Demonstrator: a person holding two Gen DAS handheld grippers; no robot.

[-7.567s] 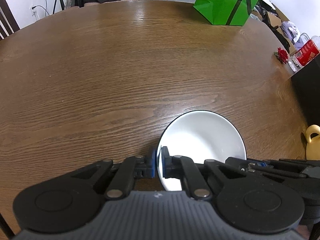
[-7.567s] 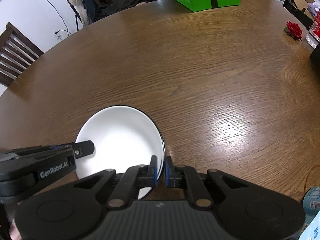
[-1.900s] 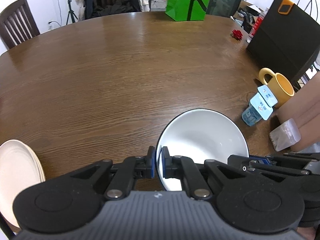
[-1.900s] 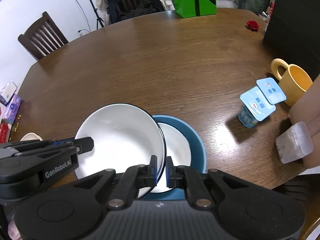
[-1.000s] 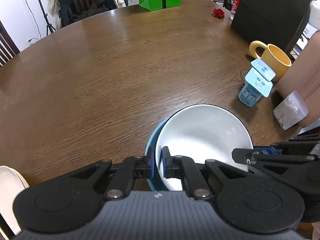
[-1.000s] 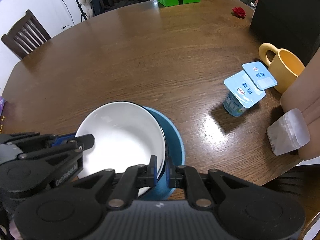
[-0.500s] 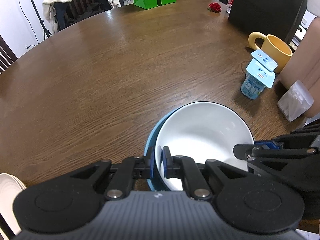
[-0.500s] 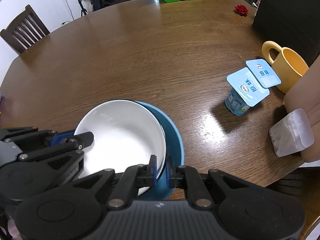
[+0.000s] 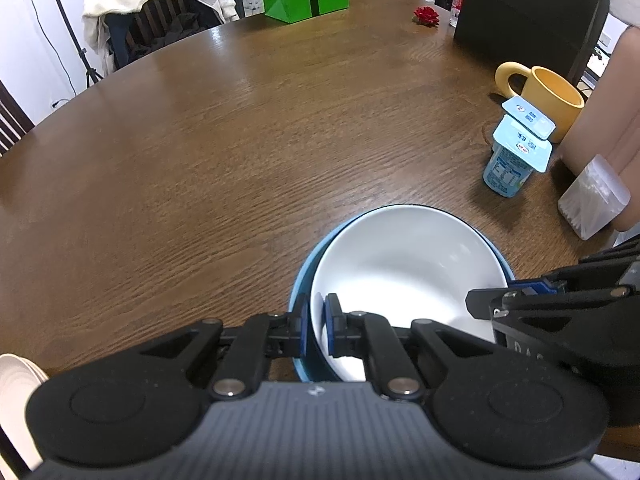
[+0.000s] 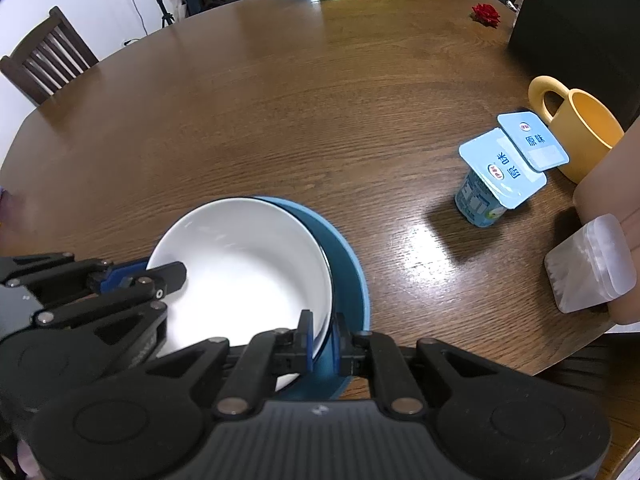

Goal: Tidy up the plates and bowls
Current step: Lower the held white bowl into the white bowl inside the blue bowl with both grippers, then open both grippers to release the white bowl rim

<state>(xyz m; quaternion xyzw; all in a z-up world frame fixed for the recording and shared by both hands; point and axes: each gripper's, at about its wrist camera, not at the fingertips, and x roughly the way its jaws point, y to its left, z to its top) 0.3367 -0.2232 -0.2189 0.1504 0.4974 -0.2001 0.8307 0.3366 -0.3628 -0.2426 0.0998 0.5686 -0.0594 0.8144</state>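
Here your white bowl point(image 9: 404, 264) sits inside the blue bowl point(image 10: 348, 268), bare table point(image 9: 200, 152) beyond; left gripper point(image 9: 316, 328) and right gripper point(image 10: 322, 338) each pinch the white bowl's rim.

Glossy white bowl point(image 9: 408, 264); grained wooden table point(image 9: 224, 148).

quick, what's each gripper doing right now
Left gripper: shut on the white bowl rim.
Right gripper: shut on the same bowl's opposite rim.
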